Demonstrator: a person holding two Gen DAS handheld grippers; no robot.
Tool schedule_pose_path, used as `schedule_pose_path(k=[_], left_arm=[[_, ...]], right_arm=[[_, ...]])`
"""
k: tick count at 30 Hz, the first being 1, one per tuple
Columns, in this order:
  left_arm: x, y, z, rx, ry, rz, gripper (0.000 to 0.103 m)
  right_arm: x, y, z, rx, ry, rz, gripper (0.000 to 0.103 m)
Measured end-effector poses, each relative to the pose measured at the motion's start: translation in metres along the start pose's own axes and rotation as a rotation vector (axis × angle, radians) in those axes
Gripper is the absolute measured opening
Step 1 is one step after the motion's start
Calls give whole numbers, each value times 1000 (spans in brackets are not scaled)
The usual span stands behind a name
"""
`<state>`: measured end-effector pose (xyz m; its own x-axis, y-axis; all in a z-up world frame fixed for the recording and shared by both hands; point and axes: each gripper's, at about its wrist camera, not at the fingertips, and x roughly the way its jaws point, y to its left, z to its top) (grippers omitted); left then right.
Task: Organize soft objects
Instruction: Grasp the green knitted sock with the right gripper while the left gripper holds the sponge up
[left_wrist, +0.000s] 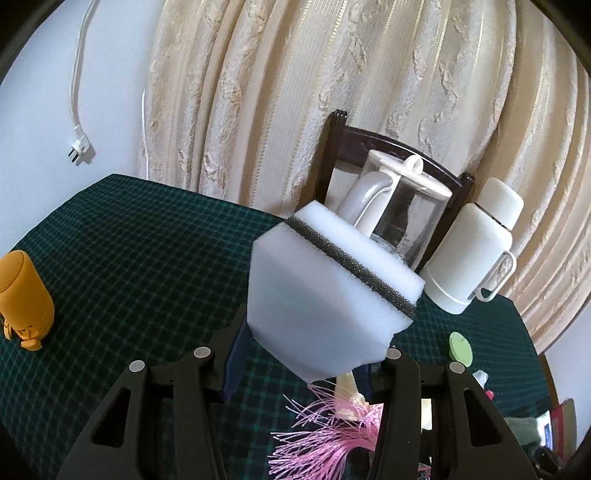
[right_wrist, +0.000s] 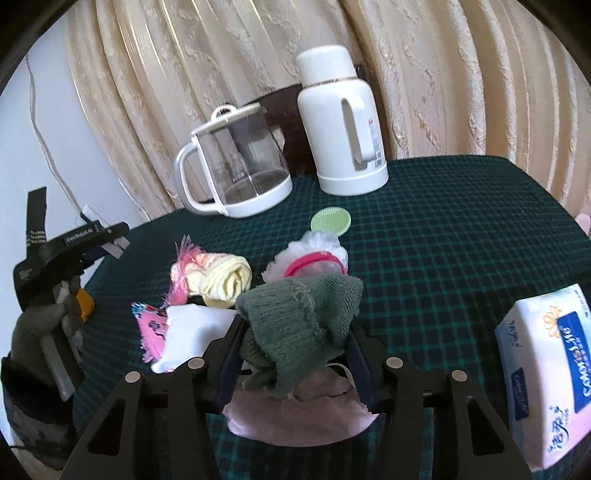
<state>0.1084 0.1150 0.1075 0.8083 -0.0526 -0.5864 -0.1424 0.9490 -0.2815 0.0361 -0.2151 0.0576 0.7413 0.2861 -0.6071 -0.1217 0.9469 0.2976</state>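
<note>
In the left wrist view my left gripper (left_wrist: 303, 350) is shut on a white sponge block with a dark grey stripe (left_wrist: 325, 291) and holds it above the green checked tablecloth (left_wrist: 140, 258). Pink tassels (left_wrist: 332, 435) lie below it. In the right wrist view my right gripper (right_wrist: 295, 347) is shut on a dark green knitted cloth (right_wrist: 303, 325), lifted over a pink cloth (right_wrist: 303, 417). Ahead lie a yellow and pink rolled towel (right_wrist: 218, 280), a white cloth on a pink patterned cloth (right_wrist: 184, 328), and a white puff with a pink band (right_wrist: 314, 258).
A glass jug with white lid (right_wrist: 236, 170) and a white thermos (right_wrist: 343, 129) stand at the back by the curtain. A green round pad (right_wrist: 330, 220) lies near them. A tissue pack (right_wrist: 546, 376) sits at right. An orange cylinder (left_wrist: 22, 295) stands at left.
</note>
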Motion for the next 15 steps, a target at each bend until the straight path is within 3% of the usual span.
schedule_pose_path(k=[15], left_arm=[[-22,-18,-1,38,-34,-53,49]], right_arm=[[-65,-21,6,63,-169,-72,54]])
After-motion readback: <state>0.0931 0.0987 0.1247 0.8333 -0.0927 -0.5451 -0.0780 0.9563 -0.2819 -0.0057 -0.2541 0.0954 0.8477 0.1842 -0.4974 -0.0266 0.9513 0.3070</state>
